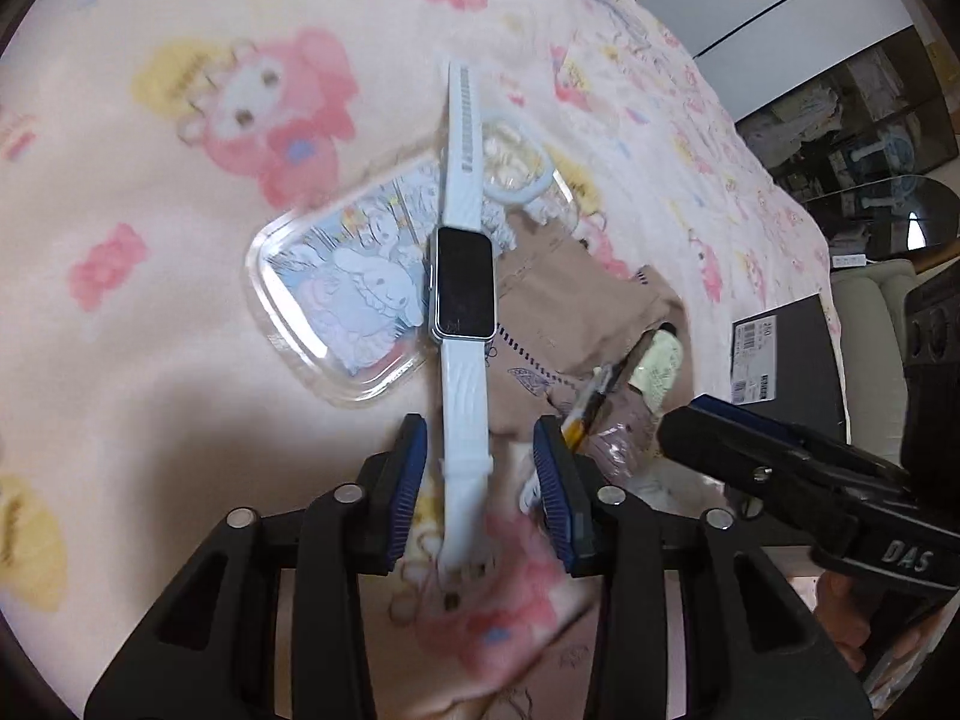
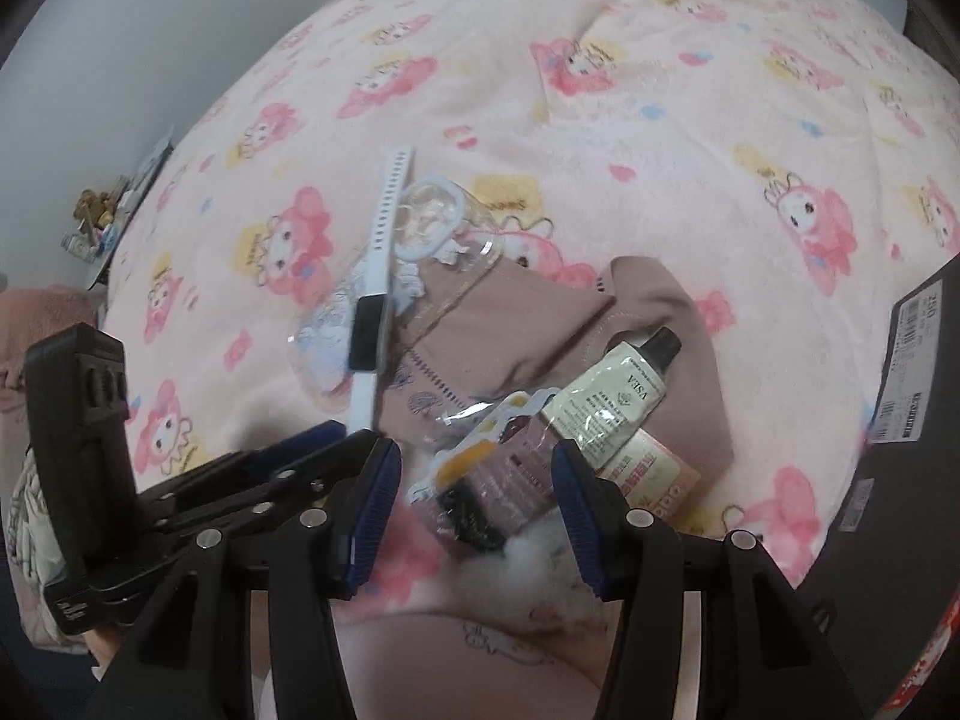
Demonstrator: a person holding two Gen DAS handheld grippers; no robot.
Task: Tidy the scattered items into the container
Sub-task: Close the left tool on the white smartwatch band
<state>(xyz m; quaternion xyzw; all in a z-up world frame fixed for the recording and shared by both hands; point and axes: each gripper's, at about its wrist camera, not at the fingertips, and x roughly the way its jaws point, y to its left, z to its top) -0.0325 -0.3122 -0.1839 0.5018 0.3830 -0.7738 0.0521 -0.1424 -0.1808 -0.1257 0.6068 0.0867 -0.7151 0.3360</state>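
Between the spread fingers of the left gripper [image 1: 480,486], a white watch [image 1: 463,276] is seen, ungripped, laid across a clear phone case [image 1: 336,288] on the pink blanket [image 1: 150,360]. The right gripper [image 2: 474,492] is likewise spread, over blurred packets [image 2: 510,474] beside a tube [image 2: 612,402].

My left gripper [image 1: 480,480]: black plastic frame, ribbed blue pads [image 1: 555,480], silver screws. Right gripper [image 2: 474,504]: identical build, white "DAS" lettering on its body; bare skin beneath it.
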